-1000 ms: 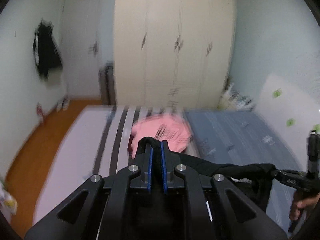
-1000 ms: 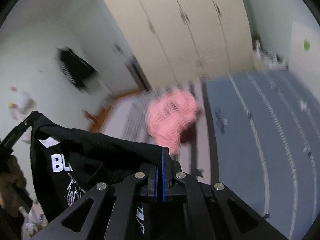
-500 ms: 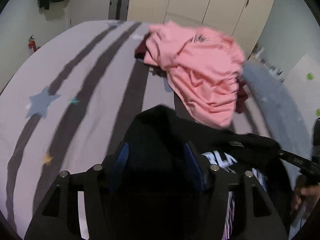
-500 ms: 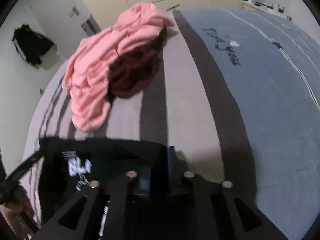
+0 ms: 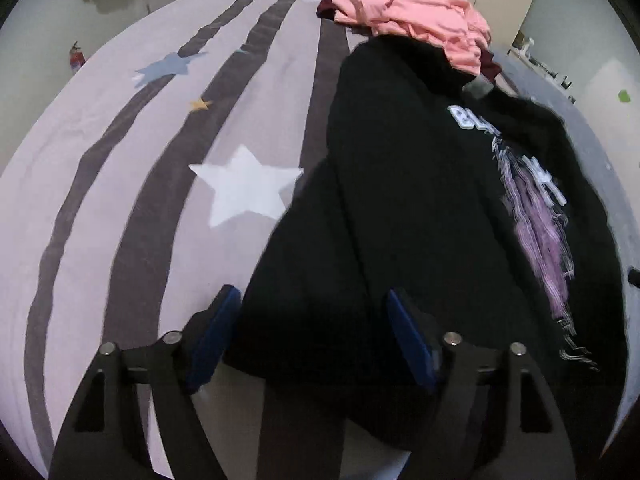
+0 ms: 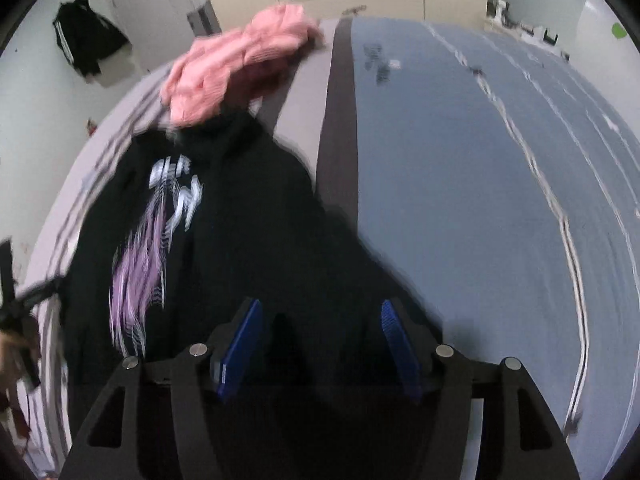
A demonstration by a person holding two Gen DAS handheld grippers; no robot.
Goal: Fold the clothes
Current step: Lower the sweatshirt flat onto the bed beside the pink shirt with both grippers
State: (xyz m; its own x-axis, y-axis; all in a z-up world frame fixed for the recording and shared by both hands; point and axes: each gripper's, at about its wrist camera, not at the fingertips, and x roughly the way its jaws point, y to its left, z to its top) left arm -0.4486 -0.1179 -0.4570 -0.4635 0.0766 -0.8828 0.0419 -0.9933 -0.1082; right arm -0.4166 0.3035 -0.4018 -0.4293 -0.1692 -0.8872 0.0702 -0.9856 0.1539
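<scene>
One white star point(image 5: 246, 190) (left view only)

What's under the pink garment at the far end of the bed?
A dark maroon garment peeks out beneath the pink garment; the black sweatshirt reaches its near edge. Anything deeper is covered.

Shirt point(image 5: 400, 200) flat on bed point(image 5: 120, 160), clothes heap point(image 5: 412, 16) beyond it.

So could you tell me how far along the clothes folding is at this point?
Done: the black shirt lies spread on the bed, print up. In hand: nothing; the left gripper and right gripper are opening over its near edge. Left: every fold, plus the pink garment heaped behind.
</scene>
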